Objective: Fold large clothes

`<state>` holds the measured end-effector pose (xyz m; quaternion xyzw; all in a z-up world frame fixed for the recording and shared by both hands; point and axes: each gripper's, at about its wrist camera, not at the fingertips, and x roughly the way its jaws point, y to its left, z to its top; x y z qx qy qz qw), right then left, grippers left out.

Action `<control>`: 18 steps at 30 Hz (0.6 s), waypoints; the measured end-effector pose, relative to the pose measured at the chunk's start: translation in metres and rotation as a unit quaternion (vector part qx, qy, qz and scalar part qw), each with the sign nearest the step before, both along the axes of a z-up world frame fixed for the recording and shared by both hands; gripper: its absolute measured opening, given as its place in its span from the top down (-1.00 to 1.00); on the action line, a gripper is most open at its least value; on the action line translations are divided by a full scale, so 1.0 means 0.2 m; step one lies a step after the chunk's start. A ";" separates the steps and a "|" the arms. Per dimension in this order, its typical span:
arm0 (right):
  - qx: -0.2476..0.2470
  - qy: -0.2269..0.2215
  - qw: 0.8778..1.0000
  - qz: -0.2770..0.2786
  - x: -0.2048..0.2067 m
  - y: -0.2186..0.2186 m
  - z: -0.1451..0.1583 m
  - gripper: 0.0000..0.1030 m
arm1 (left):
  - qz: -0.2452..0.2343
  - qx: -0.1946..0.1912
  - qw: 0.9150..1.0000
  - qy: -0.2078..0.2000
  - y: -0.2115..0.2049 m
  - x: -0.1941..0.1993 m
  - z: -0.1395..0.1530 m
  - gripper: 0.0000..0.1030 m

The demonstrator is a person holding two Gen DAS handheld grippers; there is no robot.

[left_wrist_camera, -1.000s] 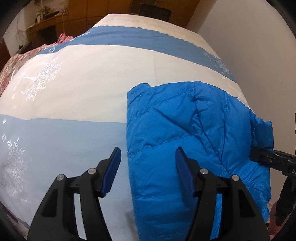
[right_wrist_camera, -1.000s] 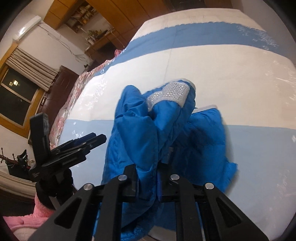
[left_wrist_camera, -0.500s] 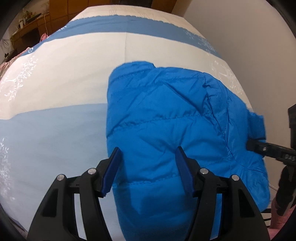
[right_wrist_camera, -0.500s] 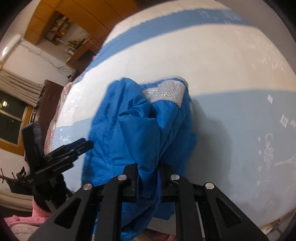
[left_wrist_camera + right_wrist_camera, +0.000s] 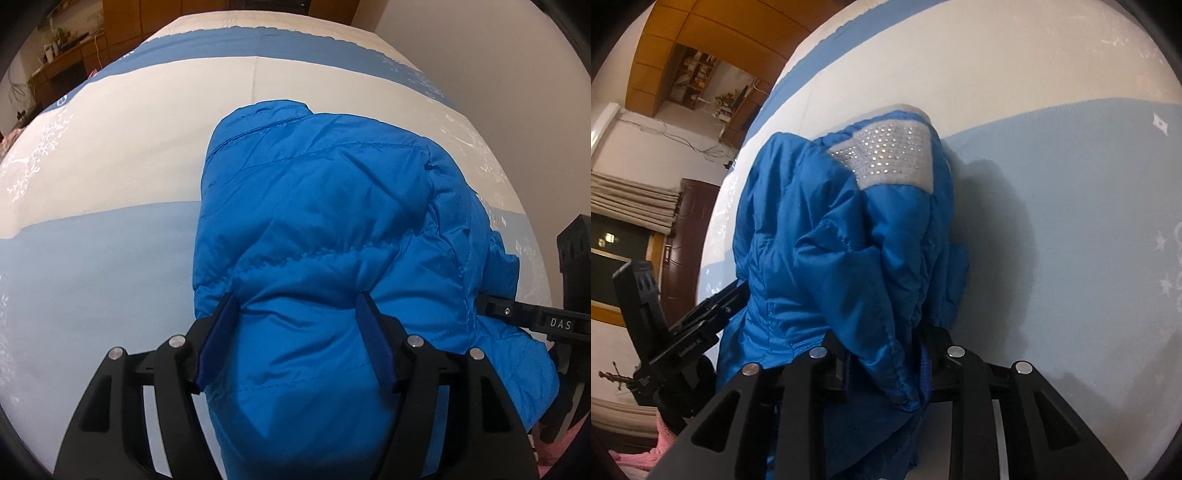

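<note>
Near hem of the blue puffer jacket (image 5: pixel 332 229) is cut off at the frame bottom in both wrist views; its underside and sleeves are hidden in the bundle. Jacket lies on the bed (image 5: pixel 110 155), long axis running from the near edge toward the far end, silver studded patch (image 5: pixel 890 155) at the far end. Left tool (image 5: pixel 295 332) jaws apart, straddling jacket fabric. Right tool (image 5: pixel 886 373) clamped on a jacket fold.
</note>
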<state>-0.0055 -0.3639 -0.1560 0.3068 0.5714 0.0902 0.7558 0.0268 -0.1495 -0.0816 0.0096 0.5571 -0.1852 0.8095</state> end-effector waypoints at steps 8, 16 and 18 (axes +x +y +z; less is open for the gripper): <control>-0.070 -0.010 0.997 0.012 -0.06 -0.06 0.21 0.24 | -0.003 -0.012 1.000 0.012 0.07 0.07 0.15 -0.12; -0.144 -0.085 0.983 0.080 0.12 0.19 0.46 0.28 | -0.013 -0.005 1.000 -0.004 0.01 0.33 0.17 -0.12; -0.156 -0.069 0.982 0.081 0.19 0.22 0.40 0.29 | -0.020 0.001 1.000 0.006 -0.02 0.39 0.11 -0.13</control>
